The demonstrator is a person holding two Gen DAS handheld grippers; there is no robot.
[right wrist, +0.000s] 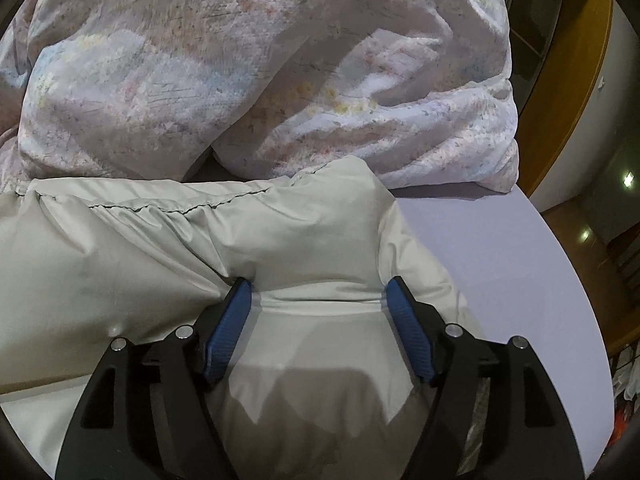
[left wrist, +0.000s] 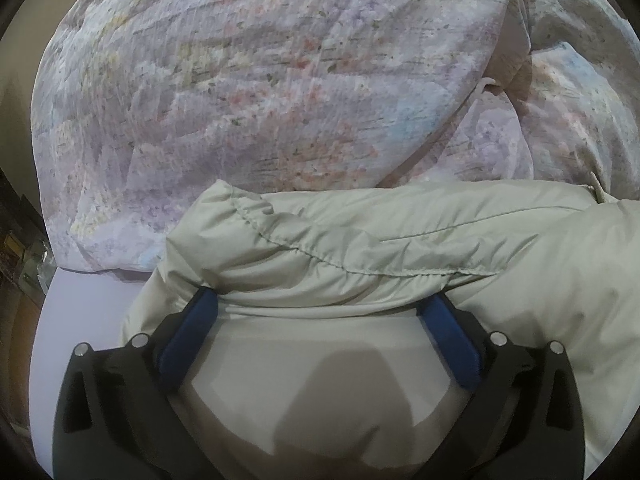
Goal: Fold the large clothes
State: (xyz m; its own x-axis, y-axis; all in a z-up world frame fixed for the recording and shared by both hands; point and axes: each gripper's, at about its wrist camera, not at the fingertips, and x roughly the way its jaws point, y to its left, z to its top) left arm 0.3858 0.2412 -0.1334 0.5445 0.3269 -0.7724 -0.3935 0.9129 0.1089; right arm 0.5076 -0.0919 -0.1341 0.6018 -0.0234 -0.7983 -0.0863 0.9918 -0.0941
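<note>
Pale padded jacket (left wrist: 400,248) lies folded on the lilac bed (right wrist: 500,248), before a floral duvet (left wrist: 240,100). Left claw (left wrist: 320,312) and right claw (right wrist: 318,300) stand spread, pads merely flanking fabric, gripping nothing. Judged best: lift both clear together, leaving the fold undisturbed.

Floral duvet (left wrist: 248,92) on lilac sheet (right wrist: 520,264)
</note>
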